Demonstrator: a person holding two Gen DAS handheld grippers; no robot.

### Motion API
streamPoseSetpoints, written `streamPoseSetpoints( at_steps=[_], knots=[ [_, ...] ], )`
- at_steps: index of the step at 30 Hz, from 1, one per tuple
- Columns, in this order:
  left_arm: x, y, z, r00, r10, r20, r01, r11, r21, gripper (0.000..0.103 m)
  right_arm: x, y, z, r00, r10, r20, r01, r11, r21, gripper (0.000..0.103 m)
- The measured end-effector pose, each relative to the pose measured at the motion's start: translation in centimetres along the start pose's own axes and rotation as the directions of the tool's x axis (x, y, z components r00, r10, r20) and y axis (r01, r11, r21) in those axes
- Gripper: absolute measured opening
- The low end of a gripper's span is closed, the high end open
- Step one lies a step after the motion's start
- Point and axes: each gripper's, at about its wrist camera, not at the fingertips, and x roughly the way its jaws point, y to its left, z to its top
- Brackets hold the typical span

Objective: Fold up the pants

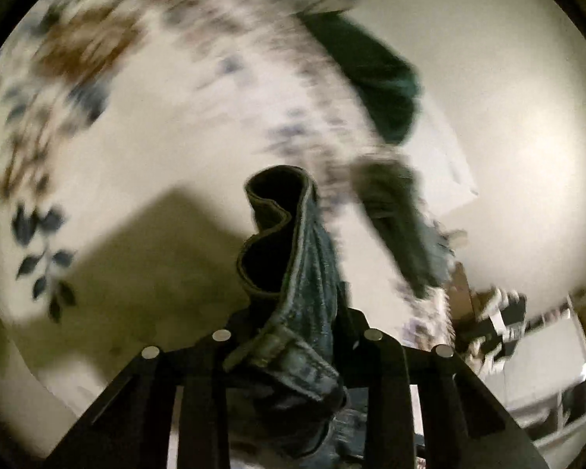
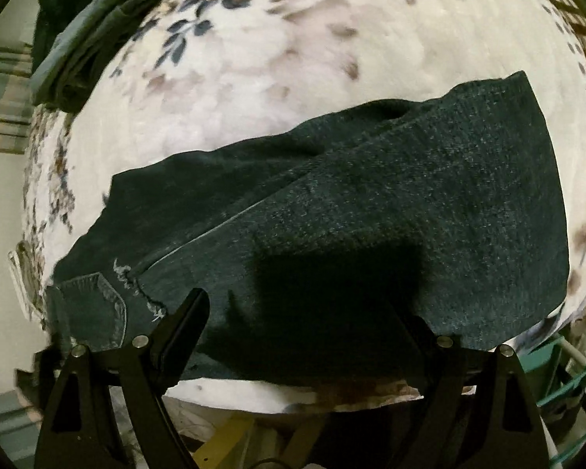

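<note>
Dark blue jeans (image 2: pixel 371 195) lie folded lengthwise on a floral bedspread (image 2: pixel 254 78), back pocket at the lower left. My right gripper (image 2: pixel 301 312) hovers over their near edge, open, with nothing pressed between its fingers (image 2: pixel 191 312). In the left wrist view my left gripper (image 1: pixel 297 336) is shut on the jeans (image 1: pixel 293 258). The waistband, with a belt loop, stands up in a fold from between its jaws. Another strip of denim (image 1: pixel 394 226) trails to the right, blurred. The picture is smeared by motion.
A pile of dark green clothes (image 2: pixel 78 39) lies at the far left corner of the bed and shows as a dark green patch (image 1: pixel 375 78) in the left wrist view. The bed's edge runs just below the right gripper. Green cords (image 2: pixel 566 383) hang at the lower right.
</note>
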Motion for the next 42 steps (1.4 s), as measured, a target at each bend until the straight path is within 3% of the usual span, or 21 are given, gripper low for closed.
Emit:
streamPoseSetpoints(
  at_steps=[2, 6, 9, 12, 17, 20, 21, 22, 23, 24, 25, 26, 29, 31, 32, 34, 36, 38, 40, 41, 42],
  knots=[
    [-1.2, -4.3, -0.6, 0.999, -0.047, 0.009, 0.046, 0.996, 0.080, 0.026, -0.9, -0.9, -0.3, 1.000, 0.016, 0.005, -0.016, 1.000, -0.003, 0.089],
    [-2.2, -13.3, -3.8, 0.985, -0.156, -0.069, 0.167, 0.959, 0.228, 0.025, -3.5, -3.8, -0.3, 0.998, 0.053, 0.026, -0.054, 0.998, 0.032, 0.089],
    [-0.3, -19.6, -8.4, 0.962, -0.204, -0.180, 0.253, 0.917, 0.310, 0.025, -6.6, -7.7, 0.2, 0.996, 0.067, 0.065, -0.072, 0.994, 0.082, 0.089],
    [2.3, -23.2, -13.3, 0.931, -0.232, -0.282, 0.321, 0.889, 0.327, 0.025, -10.0, -12.0, 0.9, 0.992, 0.057, 0.115, -0.072, 0.989, 0.129, 0.089],
    [8.5, -28.3, -22.6, 0.871, -0.212, -0.443, 0.395, 0.839, 0.373, 0.025, -14.3, -20.9, 1.2, 0.986, 0.005, 0.165, -0.040, 0.977, 0.211, 0.089],
    [12.0, -29.8, -27.5, 0.833, -0.118, -0.540, 0.380, 0.832, 0.405, 0.028, -15.7, -25.6, 1.1, 0.984, -0.018, 0.175, -0.030, 0.963, 0.268, 0.089],
    [13.7, -30.1, -29.3, 0.810, -0.055, -0.583, 0.358, 0.834, 0.419, 0.032, -16.2, -27.1, 1.1, 0.984, -0.025, 0.177, -0.026, 0.960, 0.279, 0.089],
    [14.5, -30.1, -30.4, 0.785, -0.020, -0.620, 0.347, 0.842, 0.412, 0.043, -16.4, -28.1, 0.9, 0.984, -0.029, 0.176, -0.023, 0.958, 0.285, 0.089],
    [14.9, -30.4, -31.2, 0.766, 0.001, -0.643, 0.341, 0.847, 0.408, 0.047, -16.5, -29.0, 1.0, 0.985, -0.033, 0.172, -0.019, 0.956, 0.291, 0.089],
    [15.5, -30.6, -31.8, 0.749, 0.036, -0.662, 0.322, 0.853, 0.411, 0.061, -16.5, -29.8, 1.0, 0.986, -0.033, 0.165, -0.018, 0.955, 0.296, 0.089],
    [15.3, -31.2, -32.1, 0.744, 0.049, -0.667, 0.318, 0.851, 0.417, 0.086, -16.5, -30.4, 1.0, 0.986, -0.027, 0.163, -0.023, 0.954, 0.298, 0.089],
    [14.3, -31.6, -33.1, 0.739, 0.052, -0.672, 0.321, 0.849, 0.420, 0.094, -16.5, -30.9, 1.0, 0.987, -0.019, 0.162, -0.030, 0.954, 0.297, 0.091],
    [12.8, -31.9, -31.4, 0.737, 0.047, -0.675, 0.330, 0.845, 0.420, 0.096, -16.6, -31.8, 0.9, 0.985, 0.011, 0.173, -0.061, 0.956, 0.287, 0.099],
    [11.7, -30.5, -28.2, 0.760, 0.088, -0.644, 0.272, 0.857, 0.438, 0.096, -16.6, -31.9, 1.1, 0.981, 0.061, 0.185, -0.109, 0.958, 0.264, 0.100],
    [10.8, -29.7, -28.2, 0.765, 0.098, -0.636, 0.255, 0.862, 0.439, 0.096, -16.5, -31.6, 1.5, 0.977, 0.088, 0.195, -0.136, 0.960, 0.246, 0.100],
    [11.4, -27.0, -24.3, 0.800, 0.167, -0.576, 0.144, 0.879, 0.455, 0.096, -15.6, -30.0, 3.0, 0.962, 0.186, 0.198, -0.224, 0.956, 0.191, 0.100],
    [11.7, -24.3, -21.1, 0.816, 0.226, -0.531, 0.054, 0.886, 0.461, 0.096, -14.2, -28.7, 4.2, 0.944, 0.279, 0.174, -0.305, 0.941, 0.148, 0.102],
    [12.5, -21.2, -18.6, 0.815, 0.278, -0.508, -0.029, 0.896, 0.443, 0.096, -11.3, -27.6, 5.5, 0.926, 0.362, 0.105, -0.374, 0.918, 0.130, 0.103],
    [14.0, -17.8, -16.4, 0.797, 0.307, -0.521, -0.098, 0.916, 0.390, 0.096, -7.3, -27.2, 6.3, 0.909, 0.417, -0.004, -0.408, 0.893, 0.189, 0.103],
    [14.8, -16.8, -16.0, 0.785, 0.311, -0.535, -0.114, 0.922, 0.370, 0.096, -5.5, -27.1, 6.3, 0.898, 0.434, -0.067, -0.408, 0.881, 0.239, 0.094],
    [15.7, -15.6, -15.5, 0.772, 0.320, -0.549, -0.137, 0.927, 0.348, 0.096, -4.8, -27.1, 6.0, 0.897, 0.435, -0.078, -0.401, 0.876, 0.267, 0.079]
  ],
)
